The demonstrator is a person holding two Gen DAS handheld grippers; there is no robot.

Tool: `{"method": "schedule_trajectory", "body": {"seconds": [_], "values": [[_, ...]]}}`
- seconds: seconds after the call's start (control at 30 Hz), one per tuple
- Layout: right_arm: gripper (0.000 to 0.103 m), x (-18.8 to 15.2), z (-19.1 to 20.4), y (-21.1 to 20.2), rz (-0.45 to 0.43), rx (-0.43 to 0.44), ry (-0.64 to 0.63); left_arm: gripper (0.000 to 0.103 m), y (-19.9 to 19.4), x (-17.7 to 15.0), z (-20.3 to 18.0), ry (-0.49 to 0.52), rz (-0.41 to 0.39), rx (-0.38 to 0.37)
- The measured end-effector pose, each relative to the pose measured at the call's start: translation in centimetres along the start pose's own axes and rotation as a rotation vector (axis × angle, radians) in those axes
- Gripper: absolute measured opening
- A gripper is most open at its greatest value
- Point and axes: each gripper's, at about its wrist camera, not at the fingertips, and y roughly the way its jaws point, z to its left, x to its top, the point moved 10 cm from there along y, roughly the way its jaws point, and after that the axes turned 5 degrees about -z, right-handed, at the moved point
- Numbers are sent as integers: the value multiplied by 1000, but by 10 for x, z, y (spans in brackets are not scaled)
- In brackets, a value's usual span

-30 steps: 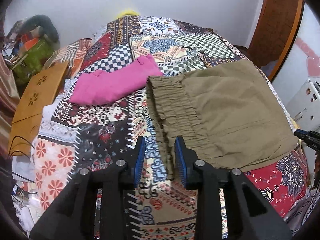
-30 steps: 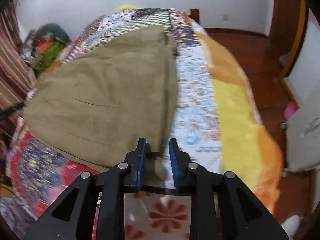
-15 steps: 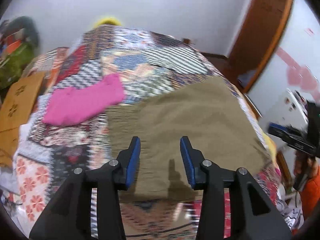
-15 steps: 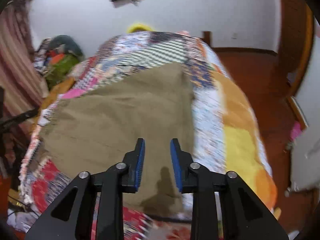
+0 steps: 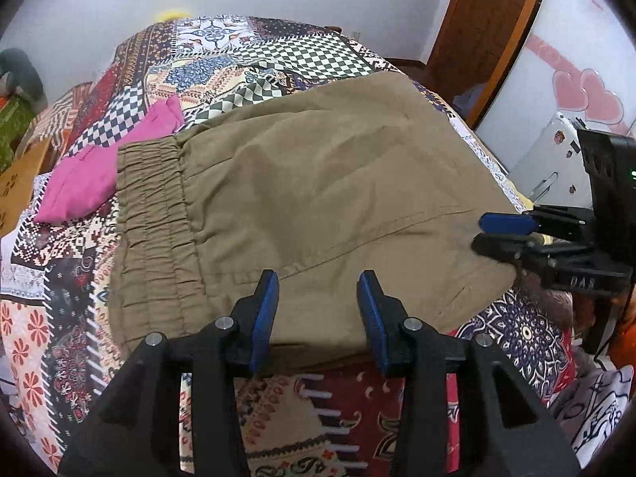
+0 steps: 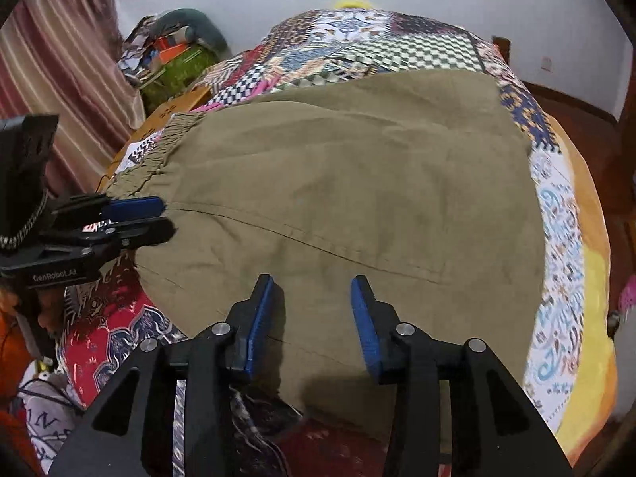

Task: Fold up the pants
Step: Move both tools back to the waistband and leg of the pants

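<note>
Pants [image 5: 326,183] flat on bed [image 5: 278,51], waistband [image 5: 155,214] at left; folded cloth [image 5: 99,175] just beside, partly under waistband.

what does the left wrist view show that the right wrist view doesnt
Only the left wrist view: the whole pink garment, heart stickers and the wooden door.
Only the right wrist view: the striped curtain and the yellow blanket edge.
Both: the olive pants on the patchwork bedspread, with the left gripper open and the right gripper opening, nothing between its jaws.
</note>
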Motion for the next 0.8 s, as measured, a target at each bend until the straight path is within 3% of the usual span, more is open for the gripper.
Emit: {"method": "schedule_trajectory", "body": {"seconds": [0.2, 0.43, 0.8], "values": [[36, -16, -36, -13, 15, -104, 39, 42, -3, -1, 2, -9, -6, -13], [37, -14, -49, -26, 15, -130, 85, 42, -19, 19, 9, -19, -31, 30], [37, 71, -63, -44, -160, -160, 54, 44, -36, 75, 84, -109, -121, 170]]}}
